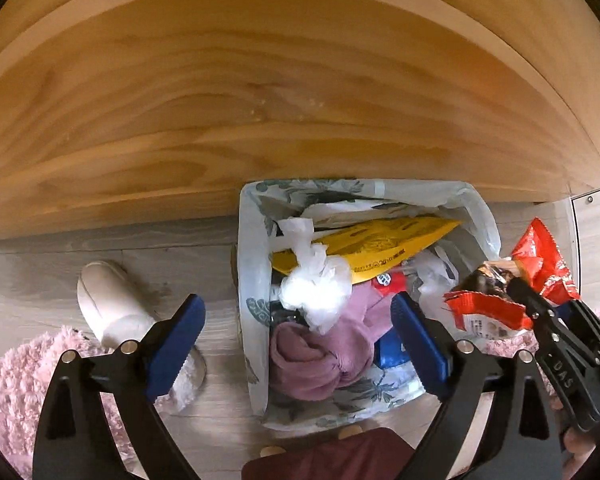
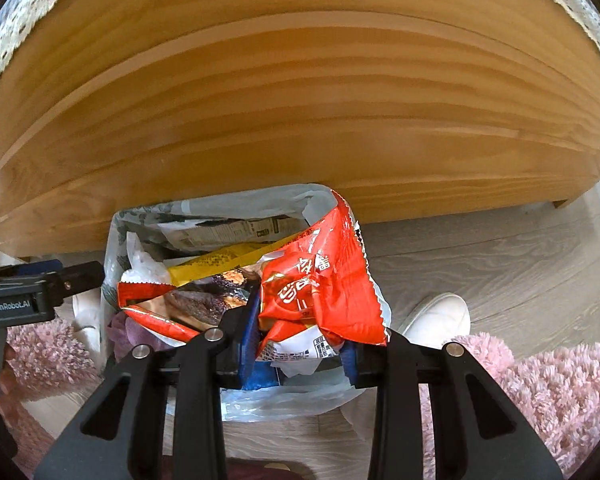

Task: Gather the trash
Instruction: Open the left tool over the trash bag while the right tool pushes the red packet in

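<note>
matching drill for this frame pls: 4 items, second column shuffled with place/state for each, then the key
Items:
1. left gripper
2. right gripper
3. yellow packet
4. slipper

Place/state:
A. lying in the lined bin
B. clamped on the red wrapper
C. open, nothing between its fingers
D. on the floor, left of the bin in the left wrist view

Pairs: 1-C, 2-B, 3-A, 4-D
</note>
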The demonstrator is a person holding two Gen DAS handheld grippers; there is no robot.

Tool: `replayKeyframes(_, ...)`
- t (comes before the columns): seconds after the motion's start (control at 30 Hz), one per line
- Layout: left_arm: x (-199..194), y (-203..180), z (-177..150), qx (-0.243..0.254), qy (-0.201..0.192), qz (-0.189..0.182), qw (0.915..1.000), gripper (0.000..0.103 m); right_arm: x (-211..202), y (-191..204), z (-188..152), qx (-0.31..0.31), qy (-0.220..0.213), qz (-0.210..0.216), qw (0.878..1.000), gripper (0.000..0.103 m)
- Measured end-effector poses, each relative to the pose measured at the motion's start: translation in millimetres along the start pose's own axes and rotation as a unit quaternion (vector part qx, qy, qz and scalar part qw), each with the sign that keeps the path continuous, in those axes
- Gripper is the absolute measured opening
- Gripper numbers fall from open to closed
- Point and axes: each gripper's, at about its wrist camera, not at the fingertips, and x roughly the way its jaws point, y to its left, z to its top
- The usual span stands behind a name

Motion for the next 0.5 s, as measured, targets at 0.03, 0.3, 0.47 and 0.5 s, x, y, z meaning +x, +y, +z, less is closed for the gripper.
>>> replayKeyframes(0.03, -0.5, 0.3, -0.7, 0.000, 0.000, -0.003, 1.0000, 0.091, 1.0, 1.7, 0.6, -0.002, 0.000, 0.000, 1.000, 0.033)
replayKeyframes(0.3, -8.8, 4.5, -0.1, 0.016, -0.016, 0.018, 0.9996, 0.091, 27.0, 22.7, 6.4, -0.029, 0.007, 0.003, 1.000, 0.033)
replayKeyframes(0.47, -5.6, 17.5, 1.5, -0.003, -0.005, 0.018, 0.9998, 0.091, 48.9, 39.7, 6.9, -0.056, 0.018, 0.015, 0.998, 0.033)
replayKeyframes(0.5, -4.1, 21.1, 0.8, -0.011, 0.001, 0.014, 0.9998, 0.091, 53.2, 40.8, 6.3, -0.056, 0.023, 0.012, 0.998, 0.033)
